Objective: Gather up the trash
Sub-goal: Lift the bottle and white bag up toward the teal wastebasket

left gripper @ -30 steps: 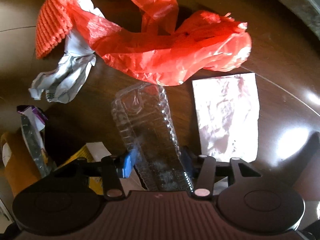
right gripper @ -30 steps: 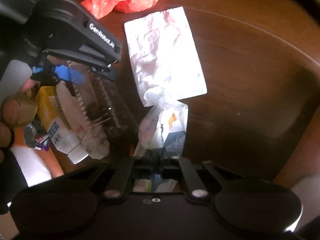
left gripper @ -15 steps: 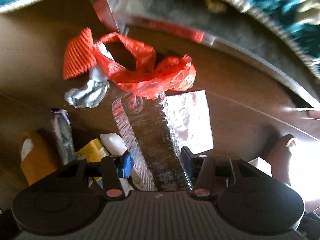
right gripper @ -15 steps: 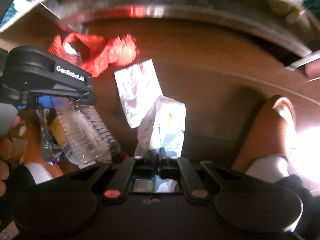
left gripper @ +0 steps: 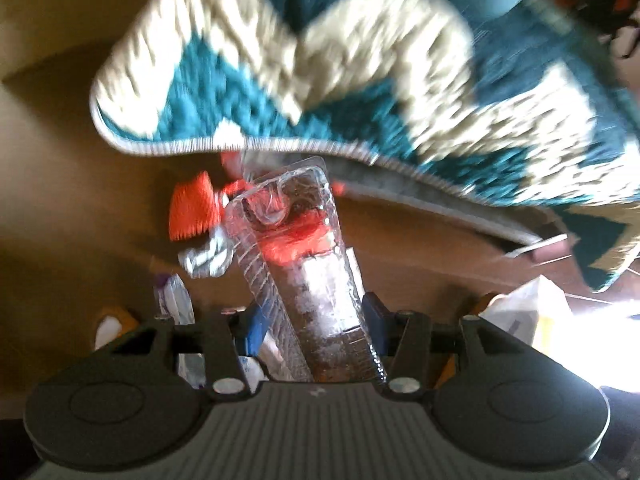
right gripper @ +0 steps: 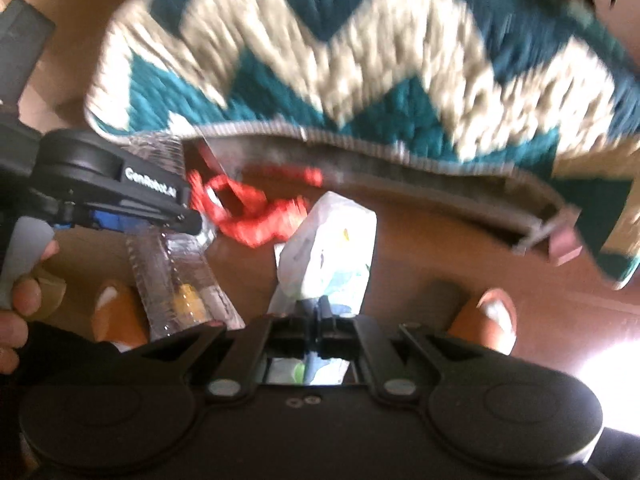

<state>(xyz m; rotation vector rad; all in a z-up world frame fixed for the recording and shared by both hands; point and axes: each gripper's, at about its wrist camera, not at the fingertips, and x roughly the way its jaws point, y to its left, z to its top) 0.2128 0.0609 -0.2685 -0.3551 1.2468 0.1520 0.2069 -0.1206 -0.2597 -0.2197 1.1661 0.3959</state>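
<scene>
1. Clear plastic clamshell tray point(left gripper: 308, 280) clamped lengthwise between the blue pads point(left gripper: 253, 330) of the left gripper point(left gripper: 312, 328), jaws part-way open around its width; held up off the brown table point(left gripper: 420, 256).
2. White printed wrapper point(right gripper: 332, 256) pinched in the right gripper point(right gripper: 320, 312), jaws all but closed on its lower edge; lifted above the table too.
3. Below, on the table: red plastic bag point(right gripper: 256, 216), orange ribbed piece point(left gripper: 192, 208), crumpled silver foil point(left gripper: 208, 258).
4. Beyond the table edge: teal-and-cream zigzag rug point(left gripper: 360, 80), blurred.
5. In the right wrist view, a hand point(right gripper: 16, 308) gripping the left tool's handle at the left edge.
</scene>
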